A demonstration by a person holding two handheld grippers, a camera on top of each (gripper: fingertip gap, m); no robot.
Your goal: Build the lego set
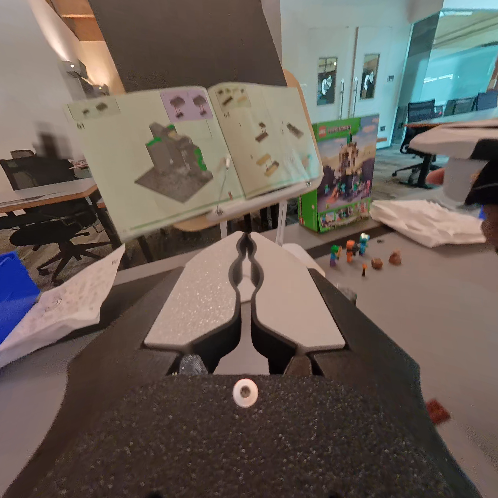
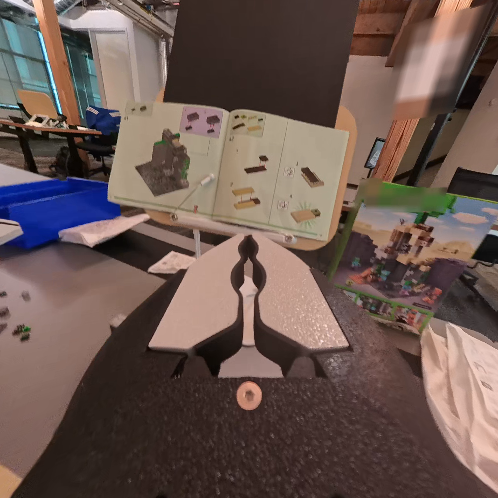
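Observation:
My left gripper (image 1: 245, 237) is shut and empty, raised above the grey table and pointing at the open instruction booklet (image 1: 188, 156) on its stand. My right gripper (image 2: 249, 238) is also shut and empty, pointing at the same booklet (image 2: 229, 172). Several small lego figures (image 1: 350, 249) and brown lego pieces (image 1: 385, 260) stand on the table to the right in the left wrist view. Small loose dark and green pieces (image 2: 21, 330) lie on the table at the left in the right wrist view.
The set's box (image 1: 345, 172) stands right of the booklet stand; it also shows in the right wrist view (image 2: 409, 258). White paper bags (image 1: 428, 221) (image 2: 463, 388) lie at the right. A blue bin (image 2: 54, 204) and a crumpled bag (image 1: 62, 304) are at the left. A red piece (image 1: 438, 411) lies near. The gap from one gripper's tips to the other's is roughly 20 cm.

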